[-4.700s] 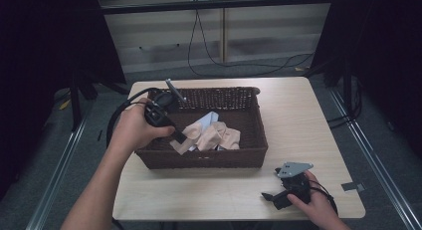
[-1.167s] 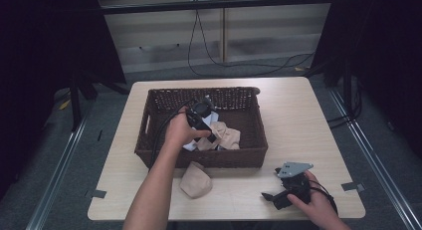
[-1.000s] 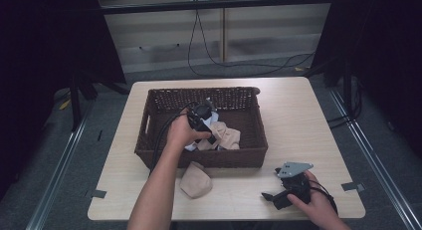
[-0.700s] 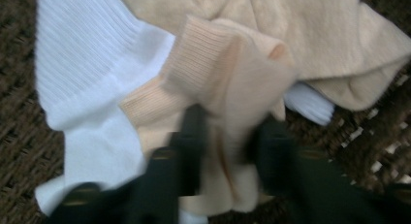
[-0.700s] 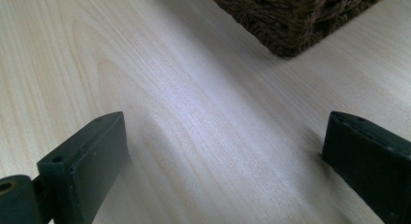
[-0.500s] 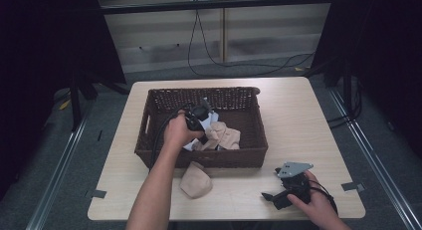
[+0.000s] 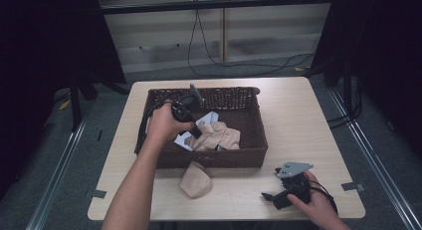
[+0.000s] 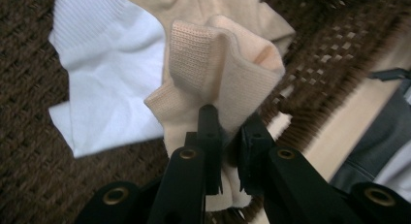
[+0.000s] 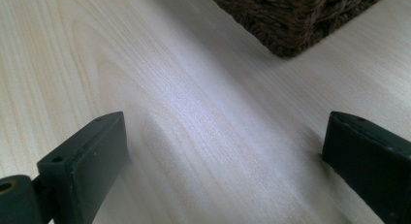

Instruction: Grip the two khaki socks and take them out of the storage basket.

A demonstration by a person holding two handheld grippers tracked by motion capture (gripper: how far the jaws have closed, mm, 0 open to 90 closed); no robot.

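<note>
My left gripper point(image 8: 228, 132) is shut on the ribbed cuff of a beige sock point(image 8: 228, 64) and holds it up above the basket floor. In the high view the left gripper point(image 7: 195, 132) points down into the dark wicker basket point(image 7: 249, 90), where the beige sock point(image 7: 219, 138) lies bunched beside a white sock point(image 7: 206, 121). The white sock point(image 8: 106, 88) lies flat on the weave. A second beige sock point(image 7: 195, 180) rests on the table in front of the basket. My right gripper point(image 7: 271, 197) sits on the table at the front right, open; its jaws point(image 9: 228, 151) stand wide over bare wood.
The basket's corner point(image 9: 300, 15) is close ahead of the right gripper. The light wooden table point(image 7: 298, 120) has free room to the right of the basket. A cable point(image 7: 144, 125) trails from the left gripper over the basket's left rim.
The left gripper's jaws have closed on the beige sock in the basket, and the hand has lifted and drawn a little to the left. The right hand has kept still.
</note>
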